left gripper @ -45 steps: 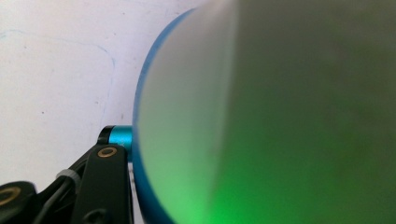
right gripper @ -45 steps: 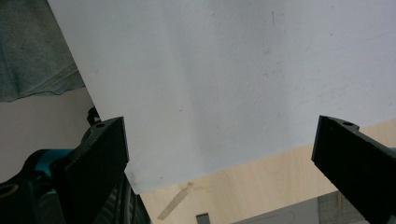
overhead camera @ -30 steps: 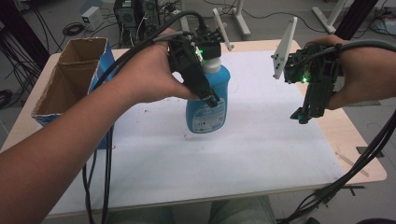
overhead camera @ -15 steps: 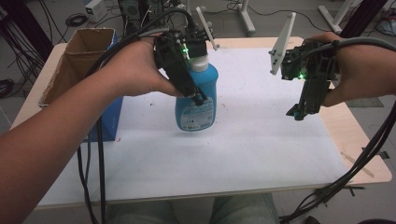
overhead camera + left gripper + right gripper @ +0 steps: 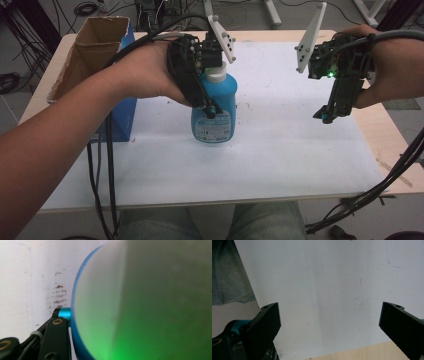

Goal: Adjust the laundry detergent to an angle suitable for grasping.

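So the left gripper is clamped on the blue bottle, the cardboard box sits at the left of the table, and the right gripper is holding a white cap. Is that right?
Not quite. The right gripper holds nothing: the right gripper view shows its jaws wide apart over the bare white sheet. The rest stands: in the high view the left gripper is clamped on the blue bottle, with the cardboard box at the table's left.

The left gripper [image 5: 210, 102] carries the blue detergent bottle [image 5: 216, 112] leftward, toward the cardboard box [image 5: 75, 65] at the frame's upper left, tilting it less now. The right gripper [image 5: 327, 116] has barely drifted, hanging at the right.
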`<state>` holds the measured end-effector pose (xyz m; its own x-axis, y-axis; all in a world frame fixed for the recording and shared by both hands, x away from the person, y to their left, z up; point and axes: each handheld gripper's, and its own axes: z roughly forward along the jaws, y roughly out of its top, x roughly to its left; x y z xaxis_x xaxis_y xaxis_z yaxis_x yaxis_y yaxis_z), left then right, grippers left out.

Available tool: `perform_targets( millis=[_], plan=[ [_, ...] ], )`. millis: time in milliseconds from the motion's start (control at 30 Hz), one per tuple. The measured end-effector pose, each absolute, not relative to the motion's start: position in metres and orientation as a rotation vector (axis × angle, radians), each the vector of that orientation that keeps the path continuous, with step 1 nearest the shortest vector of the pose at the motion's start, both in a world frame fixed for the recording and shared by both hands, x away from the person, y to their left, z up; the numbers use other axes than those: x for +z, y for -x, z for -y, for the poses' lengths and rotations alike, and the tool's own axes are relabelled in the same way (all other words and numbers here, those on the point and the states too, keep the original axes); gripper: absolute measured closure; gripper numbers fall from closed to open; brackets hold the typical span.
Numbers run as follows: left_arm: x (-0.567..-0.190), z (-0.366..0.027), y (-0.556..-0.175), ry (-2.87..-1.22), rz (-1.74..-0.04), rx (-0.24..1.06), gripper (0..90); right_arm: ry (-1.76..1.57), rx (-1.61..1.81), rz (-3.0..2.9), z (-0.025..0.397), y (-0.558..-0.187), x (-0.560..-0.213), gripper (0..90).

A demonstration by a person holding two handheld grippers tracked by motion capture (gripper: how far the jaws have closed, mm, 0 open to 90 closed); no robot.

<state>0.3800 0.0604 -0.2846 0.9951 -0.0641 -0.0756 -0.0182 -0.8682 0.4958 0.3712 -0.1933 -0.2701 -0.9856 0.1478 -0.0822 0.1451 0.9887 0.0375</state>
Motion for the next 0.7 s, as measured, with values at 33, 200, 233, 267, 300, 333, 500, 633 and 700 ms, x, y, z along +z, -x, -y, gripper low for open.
perform_targets(
  millis=[33,200,233,267,300,333,500,633,700],
  plan=[
    [-0.287,-0.06,-0.38,-2.622,0.078,-0.125,43.6,-0.221,0.047,-3.049,0.193,-0.371,-0.27,2.9],
    [-0.293,-0.058,-0.378,-2.641,0.191,-0.111,43.7,-0.215,0.055,-3.046,0.193,-0.372,-0.271,2.9],
    [-0.295,-0.057,-0.378,-2.635,0.213,-0.107,43.6,-0.217,0.056,-3.047,0.193,-0.372,-0.271,2.9],
    [-0.295,-0.057,-0.379,-2.636,0.237,-0.106,43.7,-0.223,0.053,-3.045,0.193,-0.372,-0.271,2.9],
    [-0.296,-0.057,-0.379,-2.626,0.251,-0.104,43.7,-0.218,0.055,-3.046,0.193,-0.372,-0.271,2.9],
    [-0.297,-0.056,-0.379,-2.621,0.269,-0.108,43.6,-0.215,0.054,-3.046,0.193,-0.372,-0.272,2.9],
    [-0.301,-0.054,-0.378,-2.613,0.359,-0.11,43.7,-0.219,0.051,-3.048,0.193,-0.371,-0.273,2.9],
    [-0.305,-0.053,-0.378,-2.602,0.416,-0.123,43.7,-0.223,0.055,-3.047,0.194,-0.37,-0.274,2.9],
    [-0.307,-0.053,-0.377,-2.592,0.438,-0.131,43.6,-0.221,0.06,-3.048,0.195,-0.37,-0.274,2.9]
  ],
)
